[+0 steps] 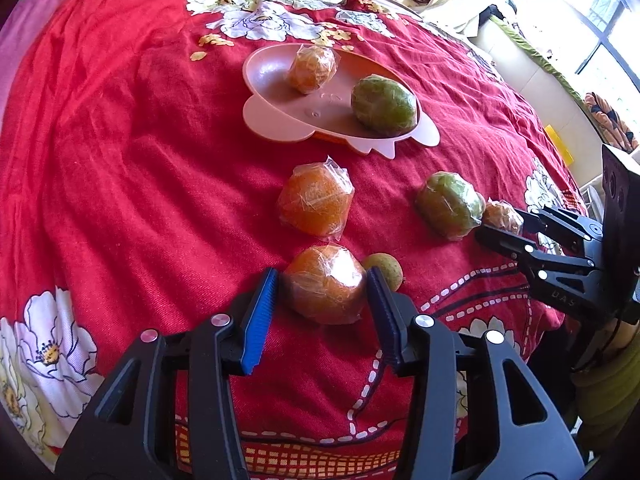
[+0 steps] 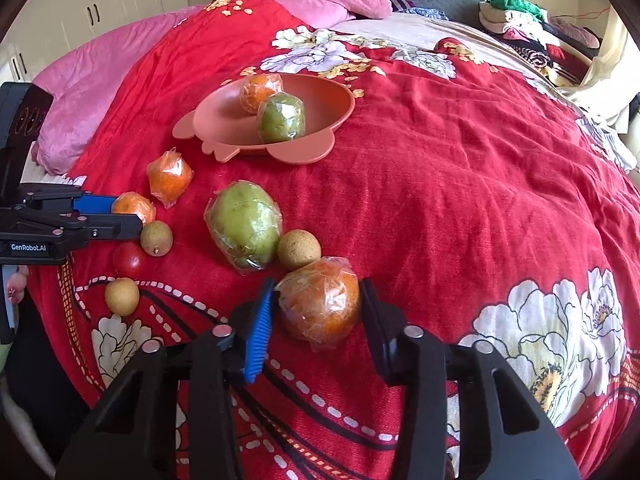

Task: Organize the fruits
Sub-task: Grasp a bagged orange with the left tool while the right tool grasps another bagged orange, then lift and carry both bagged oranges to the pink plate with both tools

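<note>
On the red flowered bed [image 2: 460,168], toward its left edge, the left gripper [image 1: 324,276] has its fingers [image 1: 262,316] clenched on the first orange [image 1: 324,284], a plastic-wrapped fruit lying on the blanket, with both pads against its sides. Just beside it lie a small brown fruit [image 2: 157,238], a red tomato [image 2: 128,260] and a yellow round fruit [image 2: 122,296]. A loose wrapped orange [image 2: 170,178] sits further in. Beyond, near the bed's middle, the pink plate [image 2: 224,120] holds one wrapped orange and one wrapped green fruit. Rightward, a large green wrapped fruit [image 2: 244,224] touches a tan round fruit [image 2: 299,250]. The right gripper [image 2: 318,286] is grasping the second orange [image 2: 318,304], which rests on the blanket.
</note>
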Demonstrator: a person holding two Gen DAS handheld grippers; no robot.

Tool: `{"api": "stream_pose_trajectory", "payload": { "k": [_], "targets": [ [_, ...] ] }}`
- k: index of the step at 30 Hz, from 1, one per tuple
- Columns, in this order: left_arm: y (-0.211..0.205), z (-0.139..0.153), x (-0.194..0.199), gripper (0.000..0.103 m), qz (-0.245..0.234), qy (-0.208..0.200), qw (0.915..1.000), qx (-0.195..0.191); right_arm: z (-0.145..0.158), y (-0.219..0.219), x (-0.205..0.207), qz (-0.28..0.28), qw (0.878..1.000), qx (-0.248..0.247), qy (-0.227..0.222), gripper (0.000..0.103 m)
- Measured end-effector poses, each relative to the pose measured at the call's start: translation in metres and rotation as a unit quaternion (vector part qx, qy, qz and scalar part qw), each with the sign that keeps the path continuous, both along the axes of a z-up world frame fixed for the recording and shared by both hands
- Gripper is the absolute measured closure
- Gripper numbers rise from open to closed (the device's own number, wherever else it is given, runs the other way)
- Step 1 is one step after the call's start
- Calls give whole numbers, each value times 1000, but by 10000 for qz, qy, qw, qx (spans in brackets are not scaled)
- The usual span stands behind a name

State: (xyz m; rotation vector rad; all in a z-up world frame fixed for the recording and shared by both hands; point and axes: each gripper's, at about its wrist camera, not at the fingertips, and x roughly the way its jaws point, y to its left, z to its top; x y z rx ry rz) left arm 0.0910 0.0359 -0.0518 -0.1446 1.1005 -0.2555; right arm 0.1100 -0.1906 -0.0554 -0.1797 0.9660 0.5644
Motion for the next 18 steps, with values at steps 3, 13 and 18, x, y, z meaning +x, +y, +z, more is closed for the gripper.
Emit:
{"api": "stream_pose_trajectory", "payload": {
  "k": [3,13,18],
  "targets": [
    [0,-1,1,64,-44,18,10000,-16,4,-7,2,-71,9997,196,84,66],
    [8,0,1,68,39,32,9994,-351,14,-18,0,-197,9994,290,30,66],
    [14,7,-4,69,120,-14,9992,-372,19,-19,-1,-196,9993,313,-26,66]
  ]
}}
